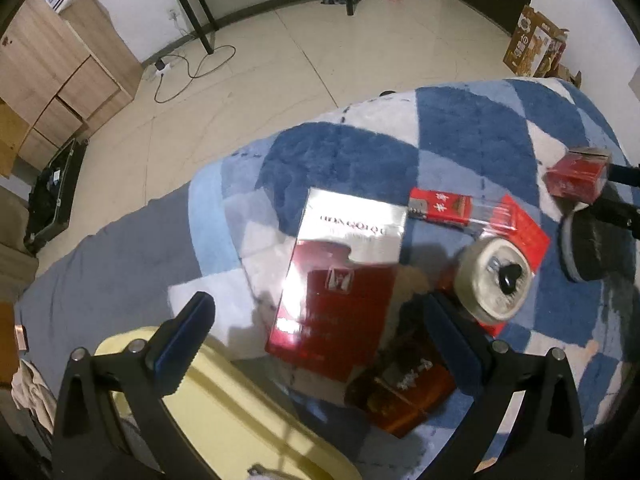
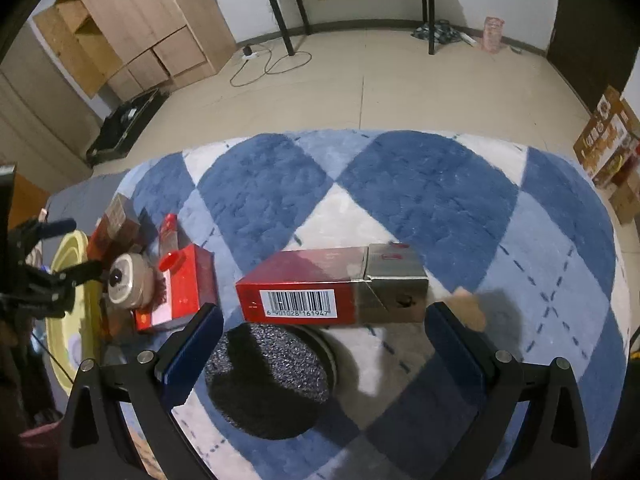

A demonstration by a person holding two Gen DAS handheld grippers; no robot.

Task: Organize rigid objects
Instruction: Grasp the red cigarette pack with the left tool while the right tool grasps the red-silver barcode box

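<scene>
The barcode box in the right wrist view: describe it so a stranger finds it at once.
Start at the blue and white diamond-patterned rug. Near its front edge, between the tips of the open right claw, a long red and silver box lies on its side just behind a round black foam pad. Unlike the red boxes clustered to its left, it shows a white barcode label.

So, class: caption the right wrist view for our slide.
Open right gripper above a red box and black disc on a blue rug.
</scene>
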